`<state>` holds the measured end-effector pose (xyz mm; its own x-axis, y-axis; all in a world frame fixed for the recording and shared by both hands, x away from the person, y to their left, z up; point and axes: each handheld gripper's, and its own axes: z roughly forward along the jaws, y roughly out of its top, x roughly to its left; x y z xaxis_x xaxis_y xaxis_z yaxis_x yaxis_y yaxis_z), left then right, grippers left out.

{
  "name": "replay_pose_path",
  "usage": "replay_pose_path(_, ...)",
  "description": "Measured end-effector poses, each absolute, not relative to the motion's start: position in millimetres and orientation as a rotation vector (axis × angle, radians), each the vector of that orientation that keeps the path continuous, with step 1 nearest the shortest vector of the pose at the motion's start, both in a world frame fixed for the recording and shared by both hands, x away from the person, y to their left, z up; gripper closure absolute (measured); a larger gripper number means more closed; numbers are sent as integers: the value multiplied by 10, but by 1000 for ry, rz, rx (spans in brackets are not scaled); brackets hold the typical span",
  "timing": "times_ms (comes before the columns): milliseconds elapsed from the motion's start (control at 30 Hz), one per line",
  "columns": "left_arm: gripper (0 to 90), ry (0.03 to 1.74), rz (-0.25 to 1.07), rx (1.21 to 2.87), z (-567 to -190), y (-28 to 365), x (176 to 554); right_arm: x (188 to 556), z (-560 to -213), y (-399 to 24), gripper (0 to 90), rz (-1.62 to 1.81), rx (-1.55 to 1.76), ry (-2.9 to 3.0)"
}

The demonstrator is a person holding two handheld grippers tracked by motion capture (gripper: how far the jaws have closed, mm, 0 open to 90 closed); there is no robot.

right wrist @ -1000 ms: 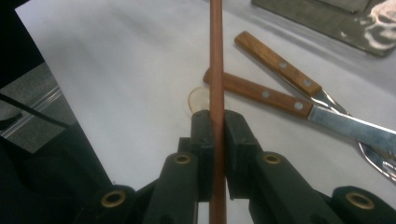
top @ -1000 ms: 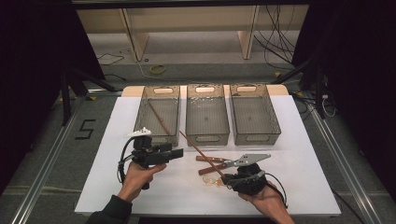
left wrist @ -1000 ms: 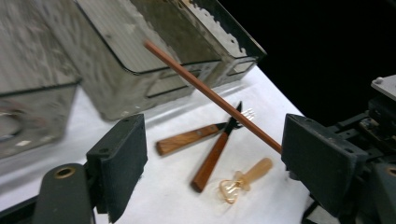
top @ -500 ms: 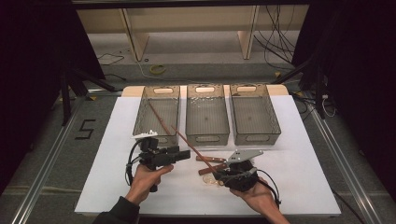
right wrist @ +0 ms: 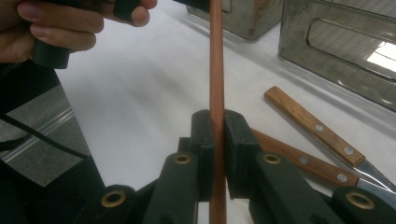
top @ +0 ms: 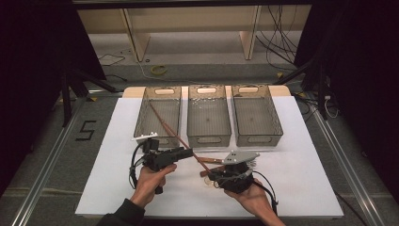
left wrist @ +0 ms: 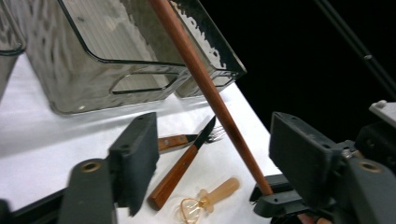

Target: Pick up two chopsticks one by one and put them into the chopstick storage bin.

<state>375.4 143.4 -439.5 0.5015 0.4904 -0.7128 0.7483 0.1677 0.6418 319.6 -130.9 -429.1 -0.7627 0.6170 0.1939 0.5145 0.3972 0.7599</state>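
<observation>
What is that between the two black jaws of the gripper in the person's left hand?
In the left gripper view, a long wooden stick runs between the open jaws of the left gripper; beyond lie wooden-handled knives.

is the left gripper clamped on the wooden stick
No, in the left gripper view the wooden stick passes between the left gripper jaws with clear gaps on both sides.

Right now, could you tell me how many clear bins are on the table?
3, in a row at the far side of the white mat: the left bin with a wooden stick's far end in it, the middle bin, and the right bin.
</observation>
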Motion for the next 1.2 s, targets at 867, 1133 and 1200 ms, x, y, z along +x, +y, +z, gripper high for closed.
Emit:
replay_pose_path(867, 729, 1095, -327, 1443, -4430, 1391, 3737, 3172, -4325, -1228, 840, 1383, 993, 2509)
replay_pose_path(1133, 807, 1077, -436, 1367, -4459, 1410, 3751, 3165, -4355, -1232, 832, 1390, 987, 2510)
replay_pose_path(1200, 828, 1068, -473, 1343, -4462, 1412, 3752, 3163, -4363, -1225, 823, 1385, 988, 2509)
